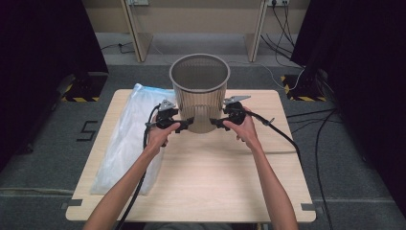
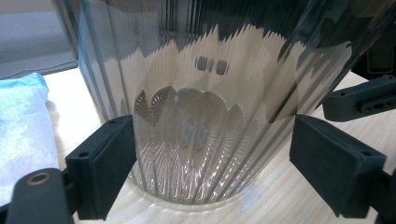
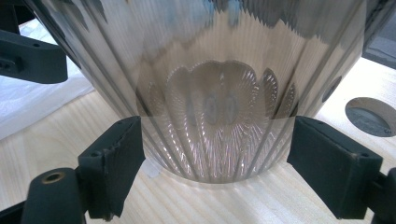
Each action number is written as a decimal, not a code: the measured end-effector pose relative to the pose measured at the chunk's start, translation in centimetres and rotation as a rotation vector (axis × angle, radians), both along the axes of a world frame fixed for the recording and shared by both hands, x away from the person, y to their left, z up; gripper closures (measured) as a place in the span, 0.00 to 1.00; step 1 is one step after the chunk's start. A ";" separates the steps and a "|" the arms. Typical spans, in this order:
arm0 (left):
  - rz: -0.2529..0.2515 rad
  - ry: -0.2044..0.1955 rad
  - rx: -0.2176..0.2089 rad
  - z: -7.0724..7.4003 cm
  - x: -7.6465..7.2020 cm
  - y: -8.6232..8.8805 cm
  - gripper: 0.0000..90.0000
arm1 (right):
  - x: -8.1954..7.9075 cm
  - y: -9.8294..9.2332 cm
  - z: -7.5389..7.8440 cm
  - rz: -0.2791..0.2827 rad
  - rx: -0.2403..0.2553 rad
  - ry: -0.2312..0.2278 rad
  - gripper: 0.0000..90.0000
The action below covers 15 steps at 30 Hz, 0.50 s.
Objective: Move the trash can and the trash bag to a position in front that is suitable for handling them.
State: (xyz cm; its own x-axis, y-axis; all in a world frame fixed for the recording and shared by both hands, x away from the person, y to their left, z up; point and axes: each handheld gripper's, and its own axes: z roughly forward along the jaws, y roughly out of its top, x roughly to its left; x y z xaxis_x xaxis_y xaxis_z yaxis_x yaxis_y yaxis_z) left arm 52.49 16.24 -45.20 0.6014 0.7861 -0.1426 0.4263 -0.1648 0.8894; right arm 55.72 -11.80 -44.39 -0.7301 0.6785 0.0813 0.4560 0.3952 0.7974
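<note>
A grey wire-mesh wastebasket (image 1: 199, 91) stands upright at the far middle of the wooden table (image 1: 210, 177). My left gripper (image 1: 186, 125) points at its lower left wall and my right gripper (image 1: 216, 123) at its lower right wall. In the left gripper view the open jaws (image 2: 212, 140) frame the basket's base (image 2: 196, 93), with the other gripper's jaw (image 2: 359, 98) at the right. The right gripper view has its open jaws (image 3: 215, 140) framing the same base (image 3: 210, 70). Neither pair of pads clamps the mesh.
A clear plastic bag (image 1: 127, 139) with a blue edge lies flat along the table's left side, close to the left hand. A round hole (image 3: 371, 116) is cut in the tabletop near the basket. Cables (image 1: 306, 120) run over the floor to the right.
</note>
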 end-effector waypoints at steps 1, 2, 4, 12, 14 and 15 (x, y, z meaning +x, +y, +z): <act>0.000 0.000 0.000 0.0 0.0 0.0 0.16 | 0.0 0.0 0.0 0.000 0.000 0.000 0.20; -0.001 -0.003 0.005 0.3 -0.3 0.2 0.16 | -0.1 0.0 0.0 -0.008 0.002 -0.002 0.21; -0.006 -0.004 0.008 0.5 -0.5 0.4 0.16 | -0.4 -0.1 0.1 -0.010 -0.002 -0.007 0.21; -0.001 -0.015 0.058 2.3 -3.6 5.4 0.16 | -2.8 -0.5 0.5 0.006 -0.043 -0.021 0.21; 0.038 -0.011 0.085 2.5 -4.9 8.9 0.16 | -4.2 -0.9 0.7 0.002 -0.059 -0.032 0.21; 0.056 -0.001 0.100 2.3 -5.2 10.2 0.16 | -4.6 -0.9 0.7 0.003 -0.067 -0.038 0.21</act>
